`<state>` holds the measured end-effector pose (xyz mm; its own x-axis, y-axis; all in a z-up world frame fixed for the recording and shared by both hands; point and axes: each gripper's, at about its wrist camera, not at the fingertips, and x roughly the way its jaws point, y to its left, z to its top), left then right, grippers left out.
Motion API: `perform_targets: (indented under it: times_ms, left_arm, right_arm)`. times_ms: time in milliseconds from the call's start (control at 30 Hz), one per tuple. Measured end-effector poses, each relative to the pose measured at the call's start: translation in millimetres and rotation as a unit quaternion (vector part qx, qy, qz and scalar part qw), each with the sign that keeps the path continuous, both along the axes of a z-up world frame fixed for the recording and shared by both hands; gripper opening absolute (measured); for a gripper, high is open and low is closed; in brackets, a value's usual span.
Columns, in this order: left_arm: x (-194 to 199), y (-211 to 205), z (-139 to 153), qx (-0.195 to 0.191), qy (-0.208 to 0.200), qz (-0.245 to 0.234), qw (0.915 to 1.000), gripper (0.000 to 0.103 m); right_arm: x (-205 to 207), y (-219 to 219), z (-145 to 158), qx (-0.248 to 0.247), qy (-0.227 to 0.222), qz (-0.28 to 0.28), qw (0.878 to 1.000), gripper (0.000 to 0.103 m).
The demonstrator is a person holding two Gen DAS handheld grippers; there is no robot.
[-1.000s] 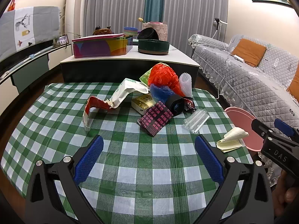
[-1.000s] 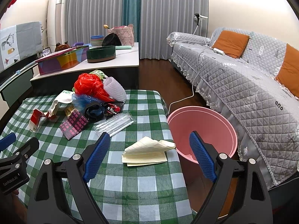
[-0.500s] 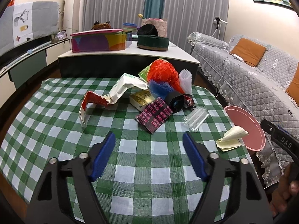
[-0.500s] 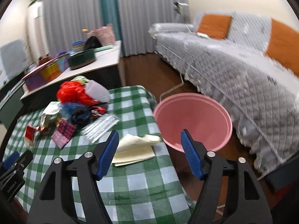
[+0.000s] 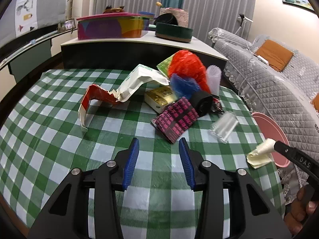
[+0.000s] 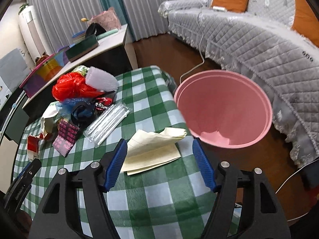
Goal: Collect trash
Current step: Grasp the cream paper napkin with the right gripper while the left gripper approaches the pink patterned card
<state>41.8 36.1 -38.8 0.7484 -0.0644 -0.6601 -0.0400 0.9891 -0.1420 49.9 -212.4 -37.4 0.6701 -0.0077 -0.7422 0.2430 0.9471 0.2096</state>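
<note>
Trash is heaped on the green checked table (image 5: 59, 149): a pink-and-black packet (image 5: 175, 119), a red plastic bag (image 5: 187, 65), a white paper bag (image 5: 139, 81), a torn red carton strip (image 5: 93, 99), a gold box (image 5: 161, 97) and a clear plastic sleeve (image 5: 224, 127). My left gripper (image 5: 159, 159) hovers just short of the packet, its jaws closing with nothing between them. My right gripper (image 6: 159, 159) is open over a folded yellowish paper (image 6: 153, 151) at the table's edge; the pads do not touch it. A pink bin (image 6: 223, 107) stands on the floor just right of the table.
A low cabinet (image 5: 139, 39) with a colourful box and a dark round tin stands behind the table. A grey quilted sofa (image 6: 259, 39) with orange cushions runs along the right, past the bin. A white cable (image 6: 191, 69) lies on the wooden floor.
The left jaws have narrowed a lot and that gripper has dropped toward the packet. The right gripper has rolled, sunk toward the yellowish paper, and its jaws have narrowed slightly.
</note>
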Motion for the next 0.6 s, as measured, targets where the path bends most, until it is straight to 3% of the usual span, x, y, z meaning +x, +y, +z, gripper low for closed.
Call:
perform_targets:
  times_ms: [267, 500, 600]
  left_arm:
    - [30.2, 4.4, -8.7, -0.017, 0.011, 0.003, 0.9998, 0.041]
    - [55.7, 9.9, -19.4, -0.052, 0.033, 0.013, 0.998, 0.041]
    - [62.5, 7.1, -24.3, -0.058, 0.043, 0.011, 0.9973, 0.041]
  right_arm:
    - [23.4, 4.9, -9.2, 0.013, 0.017, 0.014, 1.0, 0.067]
    - [33.6, 9.3, -14.9, 0.017, 0.024, 0.04, 0.999, 0.025]
    - [34.1, 14.6, -12.9, 0.012, 0.018, 0.057, 0.998, 0.018]
